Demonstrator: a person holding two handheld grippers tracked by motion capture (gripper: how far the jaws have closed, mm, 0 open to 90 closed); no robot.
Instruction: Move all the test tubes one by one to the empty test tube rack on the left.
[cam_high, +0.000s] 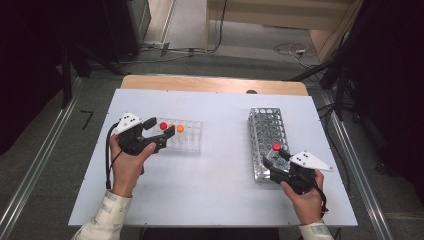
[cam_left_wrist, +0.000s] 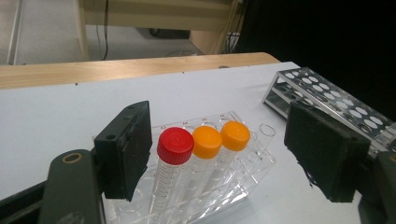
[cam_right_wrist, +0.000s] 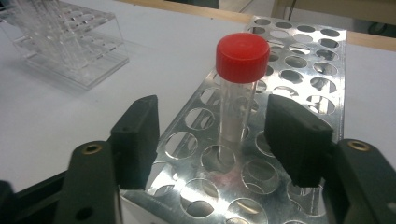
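A clear plastic rack at the left of the table holds a red-capped tube, two orange-capped tubes and an uncapped tube. My left gripper is open at the rack's near end. Its jaws stand either side of the capped tubes, the red one close beside the left pad without being pressed. A metal rack with round holes lies at the right. Another red-capped tube stands upright in it near the front end. My right gripper is open around that tube, both pads apart from it.
The white table top has a wooden strip along its far edge. Cables lie on the floor beyond. Metal rails run along both sides of the table. The clear rack appears far off in the right gripper view.
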